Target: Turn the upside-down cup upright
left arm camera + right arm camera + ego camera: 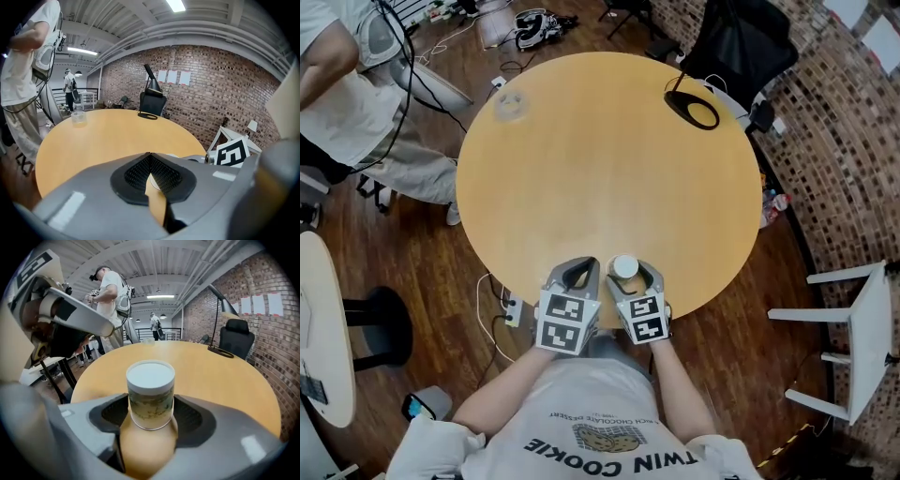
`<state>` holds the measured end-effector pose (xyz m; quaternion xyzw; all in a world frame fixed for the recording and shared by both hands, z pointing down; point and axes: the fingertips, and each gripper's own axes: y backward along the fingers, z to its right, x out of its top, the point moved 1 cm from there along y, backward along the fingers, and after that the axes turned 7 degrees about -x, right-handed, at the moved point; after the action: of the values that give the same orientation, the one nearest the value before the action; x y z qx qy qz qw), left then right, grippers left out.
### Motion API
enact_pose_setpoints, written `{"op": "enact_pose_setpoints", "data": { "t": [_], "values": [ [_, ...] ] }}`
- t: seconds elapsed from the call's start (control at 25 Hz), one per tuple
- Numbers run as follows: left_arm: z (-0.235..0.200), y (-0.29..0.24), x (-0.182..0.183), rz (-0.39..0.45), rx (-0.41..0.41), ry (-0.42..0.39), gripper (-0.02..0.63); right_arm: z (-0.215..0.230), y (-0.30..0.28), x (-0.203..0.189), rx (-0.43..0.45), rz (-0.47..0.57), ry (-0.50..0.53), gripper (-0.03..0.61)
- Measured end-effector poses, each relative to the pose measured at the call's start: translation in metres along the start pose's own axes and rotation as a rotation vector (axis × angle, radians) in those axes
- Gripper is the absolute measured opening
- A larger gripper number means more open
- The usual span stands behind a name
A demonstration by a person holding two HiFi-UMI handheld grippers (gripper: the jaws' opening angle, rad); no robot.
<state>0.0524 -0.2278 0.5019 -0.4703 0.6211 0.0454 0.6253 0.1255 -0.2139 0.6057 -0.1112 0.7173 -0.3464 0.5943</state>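
Cup (624,268) sits bottom-up between wide right jaws

Cup and both grippers are bunched at the near edge of the round wooden table (600,169), right in front of the person. The cup stands on its rim, with its flat white base facing up and a greenish pattern around its side. It is not yet turned over.

The right gripper (630,270) reaches over the table edge with its jaws spread wide, one on each side of the cup. In the right gripper view the cup fills the gap between the dark pads (112,411). The pads lie close along its sides, but they do not appear to squeeze it.

The left gripper (581,269) lies just beside the right one, on its left. Its jaws are closed, with the ribbed pads meeting at the tip and nothing between them.

Farther across the table, well apart from the cup, a black lamp base (694,110) sits near the far right edge. A small clear container (508,105) sits near the far left edge. A black chair (741,42) stands behind the table, and another person (342,103) stands at the upper left.
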Motion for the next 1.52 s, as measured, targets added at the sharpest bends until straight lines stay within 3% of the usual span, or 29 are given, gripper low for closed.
{"op": "enact_pose_setpoints", "data": {
  "t": [0.24, 0.36, 0.72, 0.92, 1.2, 1.52],
  "values": [
    [-0.003, 0.001, 0.000, 0.007, 0.015, 0.019, 0.006, 0.000, 0.001, 0.001, 0.028, -0.021, 0.090, 0.293],
    [-0.005, 0.002, -0.001, 0.011, 0.016, 0.028, 0.006, -0.001, 0.006, 0.009, 0.039, -0.041, 0.199, 0.291],
    [-0.009, 0.004, -0.003, 0.034, 0.007, 0.060, 0.006, -0.001, 0.023, 0.010, 0.152, -0.216, 0.702, 0.284],
    [-0.012, 0.009, -0.008, 0.043, 0.003, 0.072, 0.006, 0.001, 0.029, -0.008, 0.183, -0.417, 1.098, 0.284],
    [-0.026, 0.016, -0.010, 0.061, 0.018, 0.103, 0.006, 0.011, 0.012, -0.010, 0.055, -0.638, 1.594, 0.284],
    [-0.047, 0.029, -0.007, 0.089, 0.046, 0.143, 0.006, 0.008, -0.010, -0.016, -0.129, -0.700, 1.900, 0.285]
  ]
}}
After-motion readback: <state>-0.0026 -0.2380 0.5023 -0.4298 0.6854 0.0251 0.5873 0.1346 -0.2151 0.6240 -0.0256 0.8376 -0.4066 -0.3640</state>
